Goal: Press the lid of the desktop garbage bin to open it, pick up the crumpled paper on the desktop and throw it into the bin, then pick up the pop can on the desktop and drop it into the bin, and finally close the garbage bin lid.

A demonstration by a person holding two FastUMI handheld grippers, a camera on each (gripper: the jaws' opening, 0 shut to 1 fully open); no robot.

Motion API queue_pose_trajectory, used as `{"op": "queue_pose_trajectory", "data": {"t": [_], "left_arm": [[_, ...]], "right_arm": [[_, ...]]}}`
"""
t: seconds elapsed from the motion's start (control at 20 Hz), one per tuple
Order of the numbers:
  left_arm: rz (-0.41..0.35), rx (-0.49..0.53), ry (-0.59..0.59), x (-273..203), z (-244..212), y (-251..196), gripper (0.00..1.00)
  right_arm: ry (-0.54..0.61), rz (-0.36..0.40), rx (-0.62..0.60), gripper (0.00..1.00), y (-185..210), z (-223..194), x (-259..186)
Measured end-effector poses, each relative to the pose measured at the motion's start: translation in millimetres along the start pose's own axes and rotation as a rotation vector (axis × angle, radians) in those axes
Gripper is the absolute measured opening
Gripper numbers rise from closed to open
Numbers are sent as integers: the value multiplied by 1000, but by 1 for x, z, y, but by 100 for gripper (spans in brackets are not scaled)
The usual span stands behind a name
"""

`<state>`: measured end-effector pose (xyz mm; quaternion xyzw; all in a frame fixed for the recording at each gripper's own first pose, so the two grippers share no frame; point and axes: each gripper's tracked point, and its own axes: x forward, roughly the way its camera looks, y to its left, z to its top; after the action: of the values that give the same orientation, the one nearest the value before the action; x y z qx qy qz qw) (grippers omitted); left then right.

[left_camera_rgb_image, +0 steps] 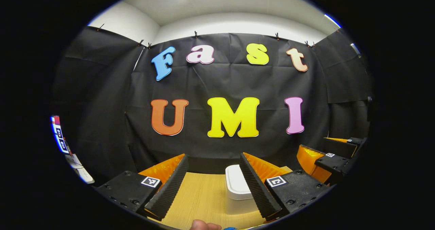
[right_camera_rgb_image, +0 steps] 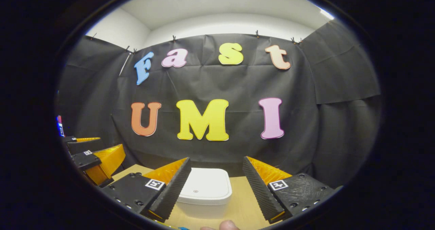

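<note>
A: Start with the jaws. How do they stand?

B: In the left gripper view the left gripper (left_camera_rgb_image: 213,186) has its jaws spread wide, nothing between them but bare wooden table (left_camera_rgb_image: 200,202). In the right gripper view the right gripper (right_camera_rgb_image: 214,186) is spread just as wide, gripping nothing.

A: And the bin?

B: The white garbage bin (right_camera_rgb_image: 204,192) sits at the bottom centre of the right gripper view, in the gap between that gripper's fingers and beyond them, its lid (right_camera_rgb_image: 205,186) down flat. The lower left finger overlaps its left edge in the picture; I cannot tell whether they touch. In the left gripper view the bin (left_camera_rgb_image: 236,189) stands lower centre-right, partly hidden behind the right-hand finger.

A: Does either camera catch the other gripper?

B: Yes. The right gripper shows at the lower right of the left gripper view (left_camera_rgb_image: 331,157), and the left gripper at the lower left of the right gripper view (right_camera_rgb_image: 91,155).

A: Anything else close in?

B: A fingertip (left_camera_rgb_image: 204,226) at the bottom edge of the left gripper view, and another fingertip (right_camera_rgb_image: 226,226) at the bottom edge of the right gripper view. Behind everything hangs the black cloth wall (right_camera_rgb_image: 340,121).
</note>
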<state>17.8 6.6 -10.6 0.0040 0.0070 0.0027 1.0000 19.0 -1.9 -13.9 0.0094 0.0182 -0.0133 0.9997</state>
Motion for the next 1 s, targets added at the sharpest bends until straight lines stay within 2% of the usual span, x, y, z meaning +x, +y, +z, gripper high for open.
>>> {"op": "queue_pose_trajectory", "data": {"t": [0.05,0.1,0.3,0.35,0.4,0.45,0.6,0.7,0.8,0.9,0.95,1.0], "left_arm": [[1,2,-2,-1,-1,1,97],[2,4,0,-1,-2,2,97],[2,8,1,-3,-3,2,97],[5,11,-1,-2,-2,4,97],[7,13,-1,-3,-1,4,97],[6,13,2,-1,-3,3,97],[5,16,5,-4,-3,1,97],[8,25,3,-7,-3,1,97],[15,33,0,-9,-3,2,97],[25,38,1,-10,-3,3,97],[28,41,5,-9,-5,5,97],[37,45,9,-10,-6,8,97]], "right_arm": [[3,2,-1,93,1,-1,0],[4,3,-1,97,1,-1,1],[23,11,-9,95,6,-8,7],[28,14,-12,98,7,-11,8],[37,11,-15,93,6,-15,11],[51,11,-15,97,5,-21,13],[88,22,-23,93,9,-36,22],[118,35,-42,98,14,-48,29],[146,51,-43,95,18,-60,36],[176,62,-42,98,21,-71,42],[190,67,-36,94,23,-75,45],[198,74,-29,96,25,-79,48]]}}
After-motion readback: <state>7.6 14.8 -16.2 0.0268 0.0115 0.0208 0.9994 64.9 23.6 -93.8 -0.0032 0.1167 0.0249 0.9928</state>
